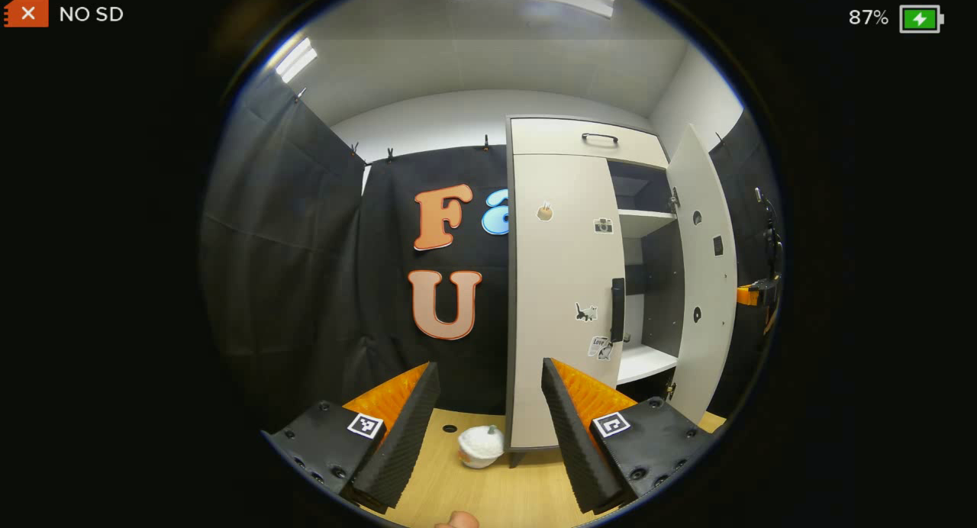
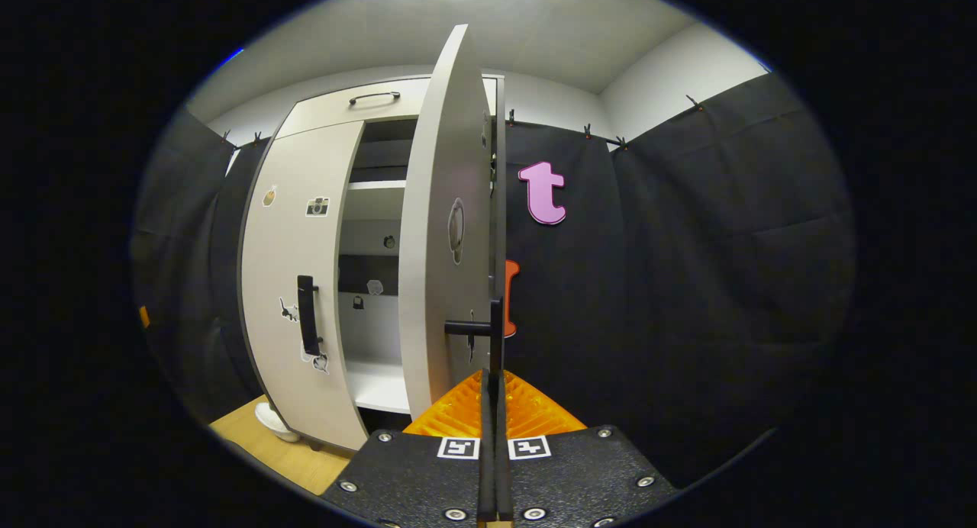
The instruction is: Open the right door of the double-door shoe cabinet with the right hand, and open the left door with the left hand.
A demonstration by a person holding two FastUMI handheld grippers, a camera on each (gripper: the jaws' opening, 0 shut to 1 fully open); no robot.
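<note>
The right door point(image 2: 446, 230) of the shoe cabinet point(image 1: 569, 135) stands swung well out, exposing the shelves. The right gripper point(image 2: 492, 383) has its fingers pressed together on the lower end of that door's black handle point(image 2: 496, 326), a hold that lets the door be drawn outward. The left door point(image 1: 561, 299) remains closed, its handle point(image 1: 617, 309) untouched. The left gripper point(image 1: 488, 406) is spread wide and empty, facing the cabinet; the left door's handle lies ahead, above and right of its fingers, well apart.

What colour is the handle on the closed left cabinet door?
Black; the handle shows best in the left gripper view, against the pale left door.
</note>
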